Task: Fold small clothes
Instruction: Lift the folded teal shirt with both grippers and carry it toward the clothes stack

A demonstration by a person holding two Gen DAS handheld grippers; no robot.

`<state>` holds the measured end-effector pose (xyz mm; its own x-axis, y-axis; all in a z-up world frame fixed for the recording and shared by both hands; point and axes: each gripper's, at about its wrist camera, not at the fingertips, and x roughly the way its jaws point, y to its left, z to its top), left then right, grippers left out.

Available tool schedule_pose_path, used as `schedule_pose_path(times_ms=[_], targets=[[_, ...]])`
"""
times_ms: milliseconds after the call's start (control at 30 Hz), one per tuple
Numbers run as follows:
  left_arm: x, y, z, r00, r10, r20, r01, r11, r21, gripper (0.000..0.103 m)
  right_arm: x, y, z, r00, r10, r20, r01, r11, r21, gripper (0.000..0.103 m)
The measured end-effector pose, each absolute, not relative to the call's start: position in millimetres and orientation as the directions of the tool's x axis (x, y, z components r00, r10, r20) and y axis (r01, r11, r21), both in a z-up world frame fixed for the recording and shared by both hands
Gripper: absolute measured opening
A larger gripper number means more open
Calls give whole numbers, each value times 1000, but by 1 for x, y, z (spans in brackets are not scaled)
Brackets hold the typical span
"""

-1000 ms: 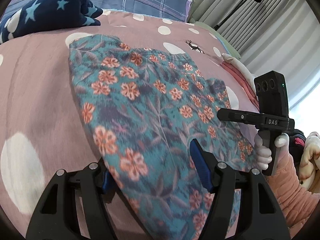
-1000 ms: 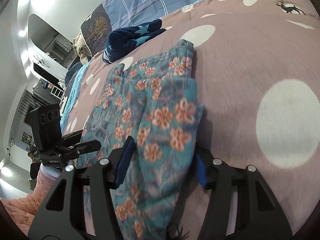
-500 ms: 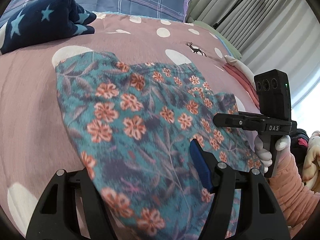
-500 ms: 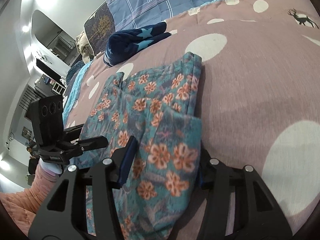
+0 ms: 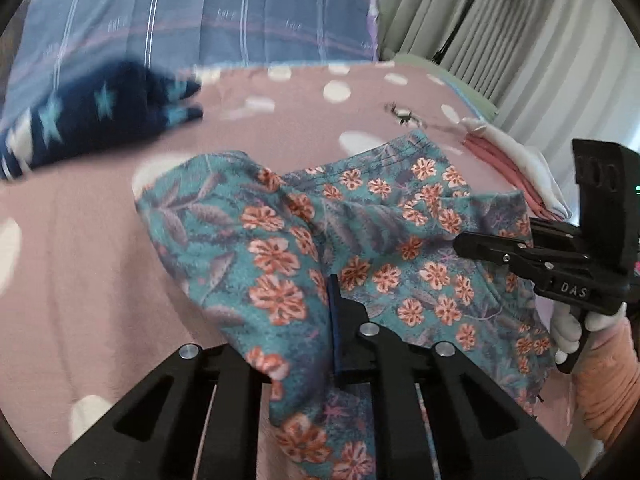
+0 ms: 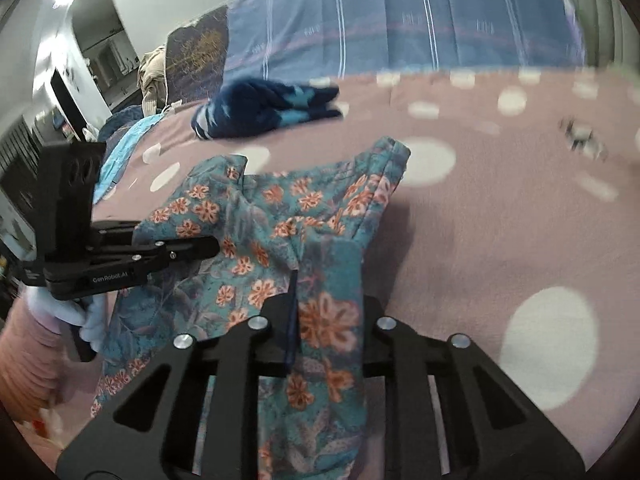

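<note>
A teal garment with orange flowers (image 5: 360, 240) lies on the pink dotted bedspread (image 5: 80, 240), its near edge raised off the bed. My left gripper (image 5: 304, 320) is closing on the near left edge, with cloth pinched against its blue pad and one finger hidden under the fabric. In the right wrist view the same garment (image 6: 260, 240) is bunched, and my right gripper (image 6: 328, 320) is closing on its near right edge, cloth between the pads. Each gripper shows in the other's view, the right gripper (image 5: 472, 244) and the left gripper (image 6: 208, 246) both over the garment.
A navy star-print garment (image 5: 100, 120) lies folded at the far left of the bed. Behind it is a blue plaid pillow (image 5: 240, 20). Folded pink and white clothes (image 5: 516, 168) sit at the bed's right edge, by grey curtains (image 5: 540, 40). A gloved hand (image 5: 568, 332) holds the right gripper.
Both grippers have gone from wide open around the garment's near edge to pinched on it. Both have risen, lifting and bunching the near edge toward the far side.
</note>
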<state>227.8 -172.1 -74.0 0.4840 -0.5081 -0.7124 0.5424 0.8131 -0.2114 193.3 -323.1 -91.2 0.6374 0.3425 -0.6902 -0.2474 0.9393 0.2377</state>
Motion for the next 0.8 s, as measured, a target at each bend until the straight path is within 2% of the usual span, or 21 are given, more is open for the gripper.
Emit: schedule_pose_path(times_ms=[267,800], targets=[[169,-190,-4,619,-501,-605,599,800,-49,9,122,-312,-29,800,205,-564,-202,977,69,16],[70,-280,78,623,-606,-495,723,688,68,9,-21,-367,45,936,2,-351,-19,999,-46,15]])
